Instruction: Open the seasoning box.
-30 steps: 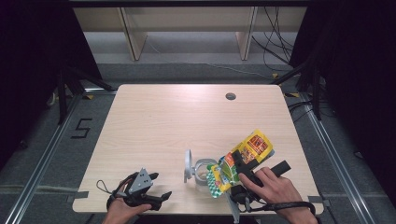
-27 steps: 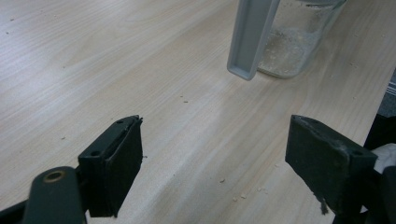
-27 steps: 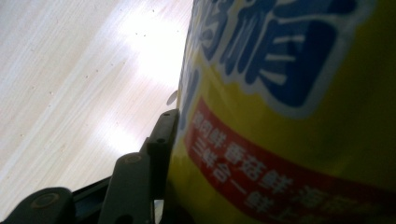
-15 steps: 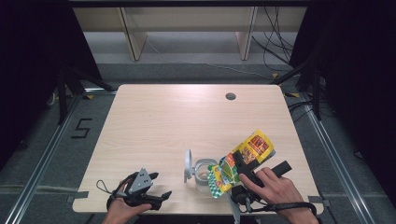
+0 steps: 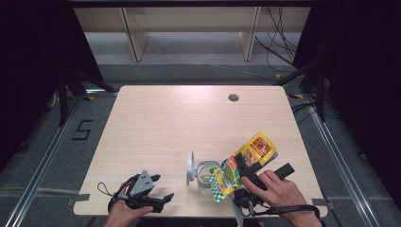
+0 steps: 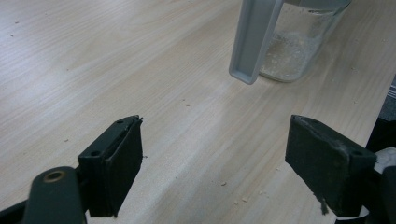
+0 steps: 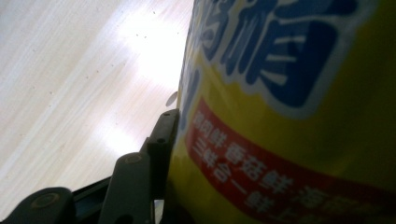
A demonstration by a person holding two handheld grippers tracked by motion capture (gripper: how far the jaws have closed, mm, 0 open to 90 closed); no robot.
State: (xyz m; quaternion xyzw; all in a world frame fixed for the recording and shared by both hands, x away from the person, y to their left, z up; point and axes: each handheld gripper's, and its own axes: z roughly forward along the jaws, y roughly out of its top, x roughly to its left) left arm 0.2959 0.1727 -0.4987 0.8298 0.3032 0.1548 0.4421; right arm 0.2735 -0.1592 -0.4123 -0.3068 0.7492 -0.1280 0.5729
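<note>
A yellow snack bag (image 5: 250,151) with red and blue print is tilted, its lower end over a small glass jar (image 5: 205,172). The jar's grey lid (image 5: 190,166) stands flipped up at its left side. My right gripper (image 5: 262,165) is shut on the bag, a hand behind it. In the right gripper view the bag (image 7: 289,93) presses against the left finger (image 7: 161,140) and hides the other jaw. My left gripper (image 5: 163,187) rests near the table's front left edge, open with nothing in it. The left gripper view looks past the left gripper (image 6: 215,163) to the jar (image 6: 299,46), which holds pale crumbs, and its lid (image 6: 254,37).
The light wooden table (image 5: 179,123) has a round cable hole (image 5: 233,98) at the back right. Small crumbs (image 6: 224,183) lie on the wood near the jar. Shelving (image 5: 189,23) stands behind the table, and cables (image 5: 279,42) lie on the floor at the back right.
</note>
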